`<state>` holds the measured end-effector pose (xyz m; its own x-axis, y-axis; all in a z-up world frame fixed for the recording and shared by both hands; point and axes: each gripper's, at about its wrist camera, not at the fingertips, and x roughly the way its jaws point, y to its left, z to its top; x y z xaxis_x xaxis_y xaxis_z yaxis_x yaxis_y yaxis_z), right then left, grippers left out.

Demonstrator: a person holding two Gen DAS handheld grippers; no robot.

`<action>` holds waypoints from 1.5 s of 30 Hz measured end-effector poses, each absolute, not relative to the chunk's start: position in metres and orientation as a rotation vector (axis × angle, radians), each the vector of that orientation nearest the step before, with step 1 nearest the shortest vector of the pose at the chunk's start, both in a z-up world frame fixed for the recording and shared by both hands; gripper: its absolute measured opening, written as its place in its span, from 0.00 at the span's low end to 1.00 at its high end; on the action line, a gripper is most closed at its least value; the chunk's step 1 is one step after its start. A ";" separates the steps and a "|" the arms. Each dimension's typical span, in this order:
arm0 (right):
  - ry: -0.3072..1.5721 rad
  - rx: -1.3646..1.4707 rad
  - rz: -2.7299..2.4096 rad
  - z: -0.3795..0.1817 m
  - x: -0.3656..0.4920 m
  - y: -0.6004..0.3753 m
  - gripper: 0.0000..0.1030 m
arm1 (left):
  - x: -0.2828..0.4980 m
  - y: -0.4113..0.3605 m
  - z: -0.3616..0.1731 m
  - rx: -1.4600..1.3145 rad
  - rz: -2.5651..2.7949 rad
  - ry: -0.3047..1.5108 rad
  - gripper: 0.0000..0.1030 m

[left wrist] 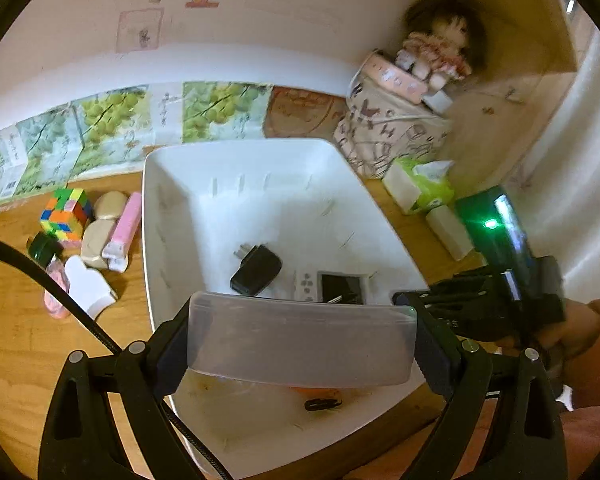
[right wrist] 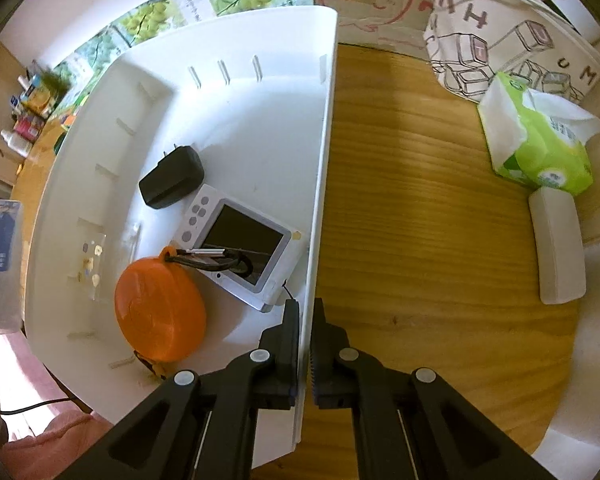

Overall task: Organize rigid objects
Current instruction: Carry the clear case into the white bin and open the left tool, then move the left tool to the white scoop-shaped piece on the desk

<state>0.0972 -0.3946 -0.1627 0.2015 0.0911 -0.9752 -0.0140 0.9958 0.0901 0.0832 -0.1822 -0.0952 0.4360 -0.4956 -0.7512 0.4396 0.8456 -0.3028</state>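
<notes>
Over the near edge of the white bin [left wrist: 260,168], the left tool [left wrist: 300,338] has its jaws spread wide, clamped on the two short ends of a clear plastic box [left wrist: 300,340]. The box's long axis runs crosswise between the pads, parallel to that edge, with the bin floor directly below and ahead. Already in the bin: black charger [right wrist: 172,178], small screen device [right wrist: 240,240], orange round case [right wrist: 160,312]. The right tool [right wrist: 307,344] is fully closed, pinching the bin's right wall. Judgement: the box only needs lowering forward. More items wait on the surface to the left, including a puzzle cube [left wrist: 66,214].
</notes>
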 end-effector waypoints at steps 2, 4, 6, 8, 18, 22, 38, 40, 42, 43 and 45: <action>1.373 0.050 0.080 -0.163 0.098 -0.394 0.05 | 0.085 -0.184 -0.102 -0.089 -0.573 0.983 0.92; 1.381 0.041 0.087 -0.164 0.099 -0.393 0.05 | 0.087 -0.189 -0.109 -0.097 -0.552 1.021 0.92; 1.387 0.053 0.090 -0.165 0.100 -0.395 0.05 | 0.088 -0.195 -0.114 -0.090 -0.527 1.037 0.92; 1.390 0.053 0.095 -0.165 0.100 -0.395 0.06 | 0.088 -0.199 -0.117 -0.087 -0.507 1.053 0.92; 1.393 0.051 0.117 -0.166 0.100 -0.397 0.07 | 0.081 -0.217 -0.108 -0.001 -0.454 1.021 0.99; 1.394 0.047 0.116 -0.166 0.100 -0.396 0.07 | 0.081 -0.215 -0.102 0.011 -0.409 1.006 0.99; 1.449 0.040 0.099 -0.179 0.116 -0.392 0.07 | 0.114 -0.123 -0.074 -0.161 -0.104 0.992 0.99; 1.454 0.040 0.092 -0.180 0.120 -0.392 0.07 | 0.118 -0.109 -0.077 -0.181 -0.060 1.001 0.99; 1.458 0.041 0.084 -0.182 0.122 -0.392 0.07 | 0.123 -0.097 -0.081 -0.194 -0.023 1.014 0.99; 1.459 0.040 0.081 -0.182 0.123 -0.391 0.07 | 0.125 -0.092 -0.083 -0.199 -0.008 1.016 0.99; 1.461 0.034 0.076 -0.184 0.127 -0.391 0.07 | 0.128 -0.083 -0.089 -0.206 0.013 1.020 0.99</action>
